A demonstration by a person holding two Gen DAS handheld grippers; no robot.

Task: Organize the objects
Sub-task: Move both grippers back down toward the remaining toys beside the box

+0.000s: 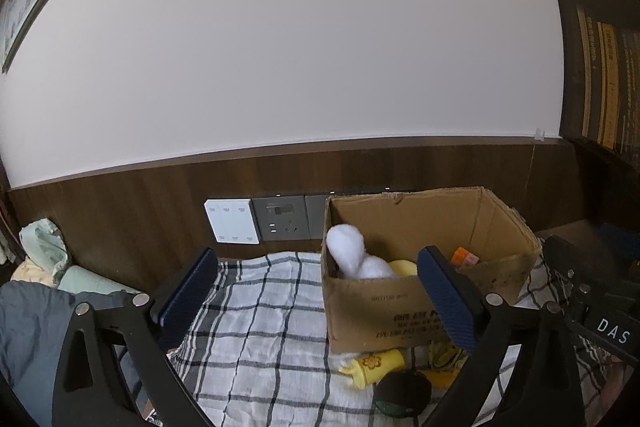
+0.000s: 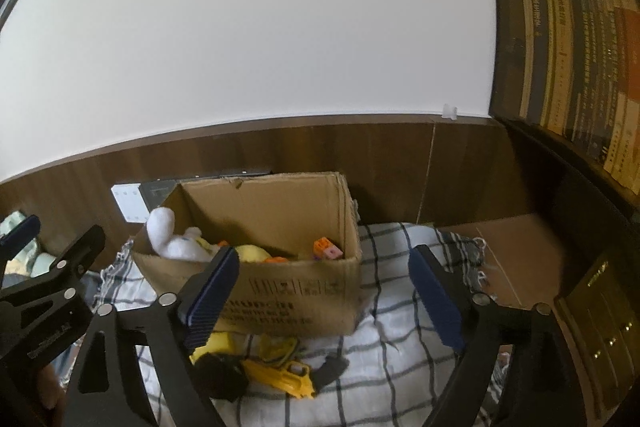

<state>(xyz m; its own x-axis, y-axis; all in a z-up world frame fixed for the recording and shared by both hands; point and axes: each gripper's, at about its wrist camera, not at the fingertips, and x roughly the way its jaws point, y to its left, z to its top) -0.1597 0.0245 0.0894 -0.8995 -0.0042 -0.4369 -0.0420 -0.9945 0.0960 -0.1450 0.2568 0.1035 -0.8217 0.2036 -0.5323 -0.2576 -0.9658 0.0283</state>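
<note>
Closest in, both grippers hang low over the bed with their blue-padded fingers spread wide and nothing between them. The left gripper (image 1: 316, 299) frames a stretch of checked blanket (image 1: 256, 327) and the near left corner of the box; the right gripper (image 2: 326, 291) straddles the box's front right corner. The left gripper also shows at the far left edge of the right wrist view, beside its partner.

Just beyond the fingertips, loose toys lie on the blanket against the foot of the cardboard box (image 1: 372, 311): a yellow bottle (image 1: 376, 367) with a flower printed on it, lying on its side, a dark ball (image 1: 402, 393) touching it, and — seen from the right wrist — a yellow toy gun (image 2: 288, 379) with a dark grip, just beside the ball.

The box stands open on the blanket, flaps up. Inside, a white plush toy (image 2: 172, 239) leans in the left corner, its ear poking above the rim. Beside it sits something yellow (image 2: 252, 251), and an orange and pink cube (image 2: 328, 247) rests toward the right wall.

Behind the box, a white switch plate (image 1: 231, 221) and a grey socket (image 1: 282, 219) sit in the brown wall panel, with pale wall above. Books (image 2: 580, 75) fill a dark shelf on the right.
</note>
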